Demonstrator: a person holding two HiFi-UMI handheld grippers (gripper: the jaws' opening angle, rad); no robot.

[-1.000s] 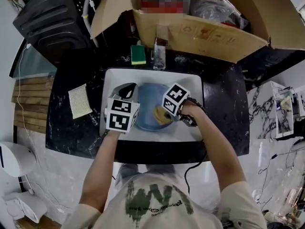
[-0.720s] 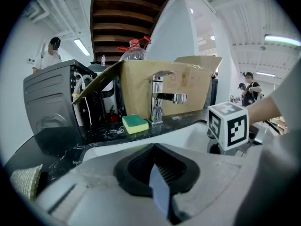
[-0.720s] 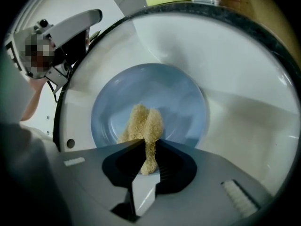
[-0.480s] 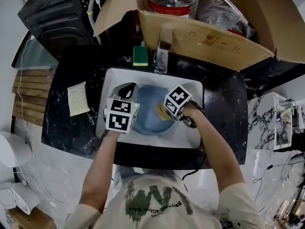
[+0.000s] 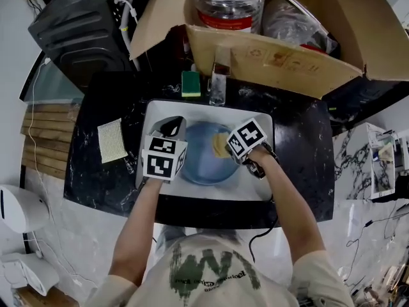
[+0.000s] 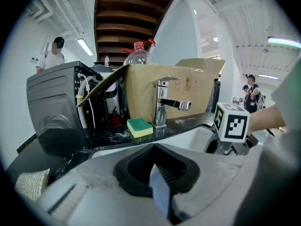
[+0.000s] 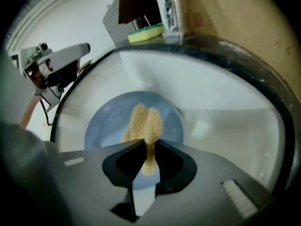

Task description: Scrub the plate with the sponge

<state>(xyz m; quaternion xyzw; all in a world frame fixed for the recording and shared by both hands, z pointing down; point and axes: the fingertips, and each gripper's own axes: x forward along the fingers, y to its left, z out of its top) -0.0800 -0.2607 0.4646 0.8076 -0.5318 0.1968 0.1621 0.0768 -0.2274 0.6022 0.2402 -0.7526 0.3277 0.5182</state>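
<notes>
A blue plate (image 5: pixel 201 155) lies in the white sink (image 5: pixel 255 123). My left gripper (image 5: pixel 177 139) is shut on the plate's left rim, which shows edge-on as a thin blue strip (image 6: pixel 160 192) between the jaws of my left gripper (image 6: pixel 157 182). My right gripper (image 5: pixel 230 147) is shut on a tan sponge (image 5: pixel 220 144) and presses it onto the plate's right side. In the right gripper view the sponge (image 7: pixel 146 126) runs out from the right gripper (image 7: pixel 146 157) across the plate (image 7: pixel 106 126).
A green-and-yellow sponge (image 5: pixel 190 83) and a faucet (image 5: pixel 217 75) stand on the black counter behind the sink. A cardboard box (image 5: pixel 281 56) with a water bottle (image 5: pixel 230 2) overhangs the back. A woven cloth (image 5: pixel 113 141) lies left; a black appliance (image 5: pixel 83 31) sits far left.
My right gripper has slid the tan sponge from the plate's near right part toward its far right part. The left gripper has kept its hold on the rim.
</notes>
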